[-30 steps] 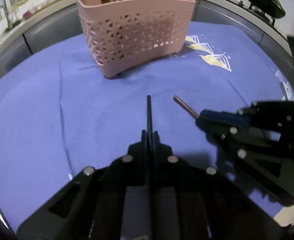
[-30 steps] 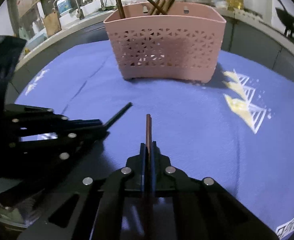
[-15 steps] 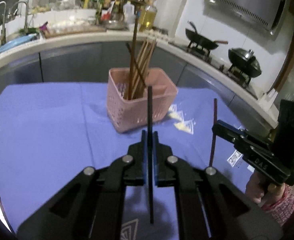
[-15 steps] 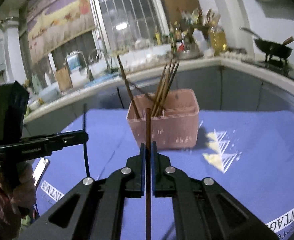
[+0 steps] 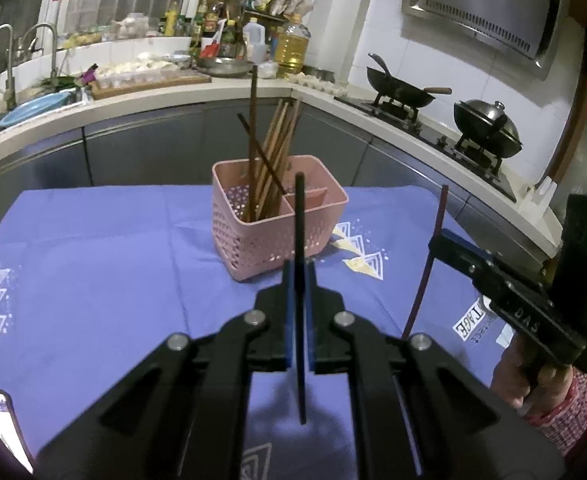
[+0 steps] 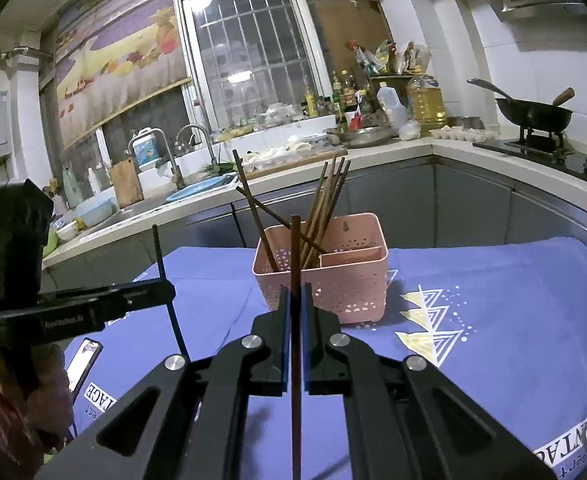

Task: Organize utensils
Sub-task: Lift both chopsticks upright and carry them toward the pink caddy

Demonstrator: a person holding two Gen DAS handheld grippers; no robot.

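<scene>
Two grippers are holding chopsticks near a pink basket (image 5: 281,224).
The left gripper (image 5: 299,280) is pinching a black chopstick (image 5: 300,216) upright; the right gripper (image 6: 295,300) is clamping a brown chopstick (image 6: 295,248).

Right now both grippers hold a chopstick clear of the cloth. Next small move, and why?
Probably carry the right gripper forward over the pink basket and lower its brown chopstick into the compartment that holds the other chopsticks. Both sticks stand upright in shut jaws, the basket sits just ahead, and the left gripper with its black chopstick can follow.
</scene>
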